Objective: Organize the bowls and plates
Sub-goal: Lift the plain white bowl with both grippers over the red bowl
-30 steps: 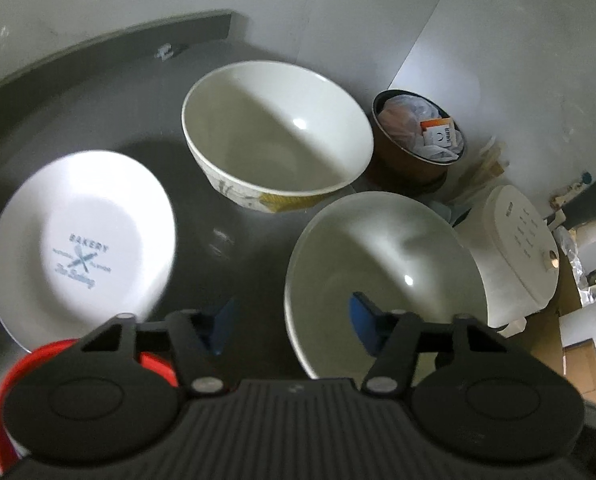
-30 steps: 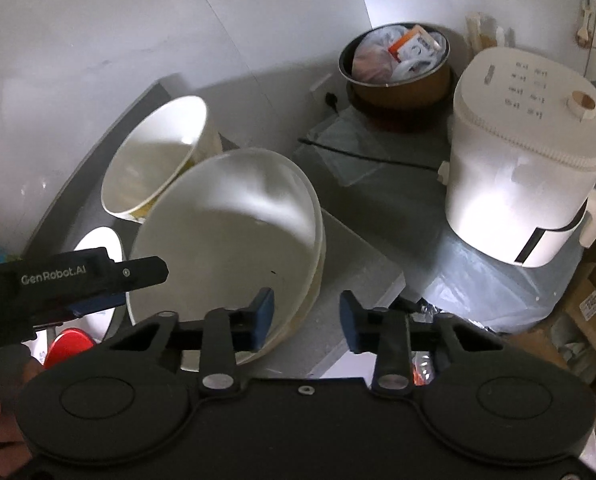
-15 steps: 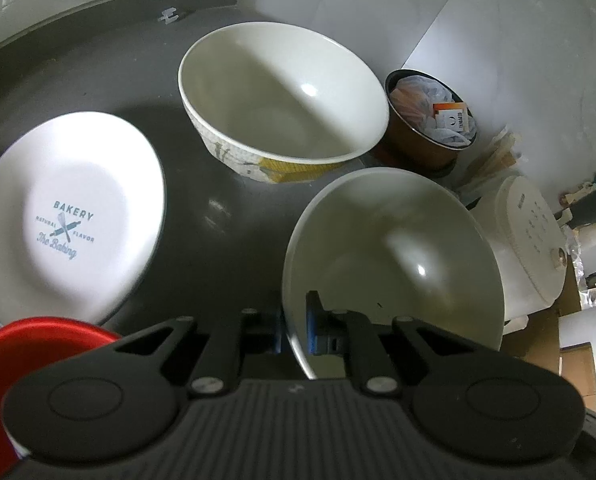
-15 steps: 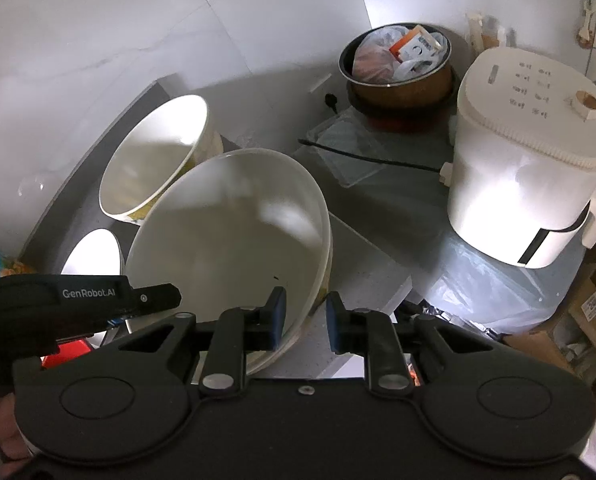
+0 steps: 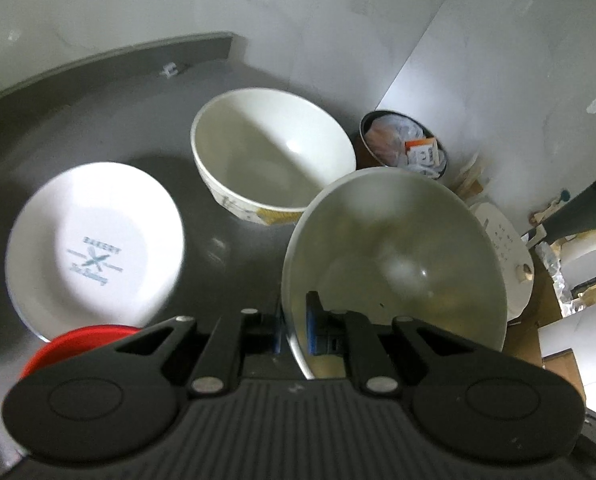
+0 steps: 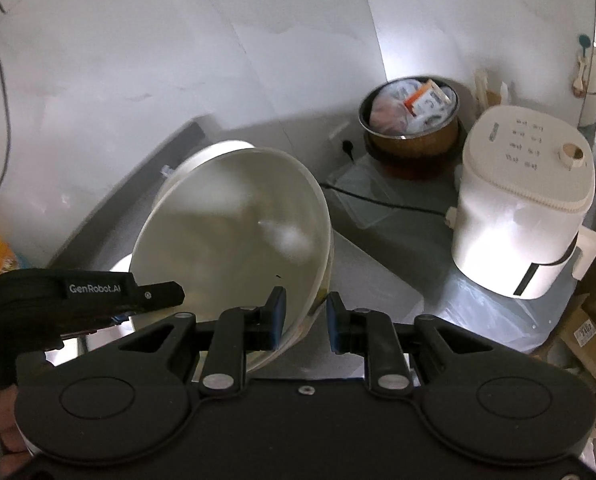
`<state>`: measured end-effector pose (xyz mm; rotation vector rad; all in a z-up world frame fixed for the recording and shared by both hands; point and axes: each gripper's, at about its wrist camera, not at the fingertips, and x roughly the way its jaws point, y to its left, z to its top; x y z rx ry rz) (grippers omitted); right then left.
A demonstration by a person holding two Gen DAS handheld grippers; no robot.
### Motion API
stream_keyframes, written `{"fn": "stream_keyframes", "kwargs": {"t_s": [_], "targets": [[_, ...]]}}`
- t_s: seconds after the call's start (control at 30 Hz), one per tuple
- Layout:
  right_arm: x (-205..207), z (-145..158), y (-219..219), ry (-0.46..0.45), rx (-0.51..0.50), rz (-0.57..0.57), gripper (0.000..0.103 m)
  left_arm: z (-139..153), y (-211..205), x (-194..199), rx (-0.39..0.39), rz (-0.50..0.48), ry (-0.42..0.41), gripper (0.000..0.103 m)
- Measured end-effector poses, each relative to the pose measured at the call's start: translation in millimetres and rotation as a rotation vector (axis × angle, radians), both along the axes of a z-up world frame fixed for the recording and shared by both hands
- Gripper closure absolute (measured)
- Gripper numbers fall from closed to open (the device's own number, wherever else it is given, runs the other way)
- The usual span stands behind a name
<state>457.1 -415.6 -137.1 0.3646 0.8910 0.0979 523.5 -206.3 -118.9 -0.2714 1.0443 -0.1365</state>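
A large plain white bowl [image 5: 394, 264] hangs tilted above the dark counter [image 5: 226, 248]. My left gripper [image 5: 294, 328] is shut on its near rim, one pad inside and one outside. In the right wrist view the same bowl [image 6: 234, 232] fills the middle, and my right gripper [image 6: 306, 316] is closed over its right rim. The left gripper's black body [image 6: 98, 292] shows at the bowl's left. Behind stands a patterned white bowl [image 5: 274, 160], upright on the counter. A white "Bakery" plate [image 5: 94, 248] lies to the left, with a red dish [image 5: 78, 344] in front of it.
A brown pot [image 6: 412, 120] stuffed with bags and a white rice cooker [image 6: 526, 208] stand off the counter's right end. A black cable [image 6: 378, 200] runs between them. A pale wall closes off the back, and a hand [image 6: 2, 440] shows at lower left.
Both grippers closed on the large bowl's rim, and the bowl has risen and tipped off the counter. It now overlaps the patterned bowl behind it.
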Motion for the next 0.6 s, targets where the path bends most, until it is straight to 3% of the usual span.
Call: {"fn": "stream_keyframes", "kwargs": {"t_s": [0.6], "targets": [[-46,42,60,-0.092,-0.011,0.066,0.081,39,66,-52,-0.02,0.073,-0.073,0.092]]}}
